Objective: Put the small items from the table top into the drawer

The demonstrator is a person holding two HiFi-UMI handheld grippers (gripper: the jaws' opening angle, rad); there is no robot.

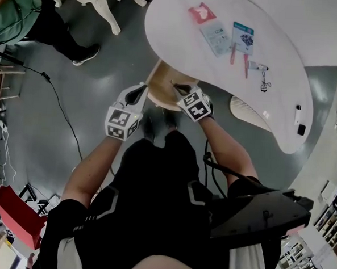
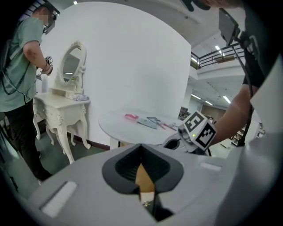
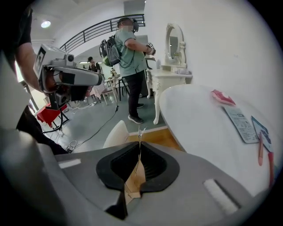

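A white curved table top [image 1: 175, 29] stands on a grey floor [image 1: 58, 67] against a plain white wall [image 2: 132, 53]. The small items lie across the middle of the top, none in the drawer. They are a red packet [image 1: 201, 12], a pale blue card [image 1: 215, 37], a blue-and-white card [image 1: 243, 36], 2 red pens [image 1: 233, 52] and a black cord [image 1: 264, 83]. A black-and-white marker [image 1: 298, 113] lies near the table's right end.

A light wooden drawer [image 1: 159, 93] juts out from under the near edge. The left gripper [image 2: 141, 146] and right gripper [image 3: 139, 143] both point towards it, each with its jaws pressed together on nothing.

Across the room, a person in a green shirt [image 2: 22, 57] stands beside an ornate white dressing table [image 2: 62, 114]. A black cable [image 1: 62, 107] trails over the floor.
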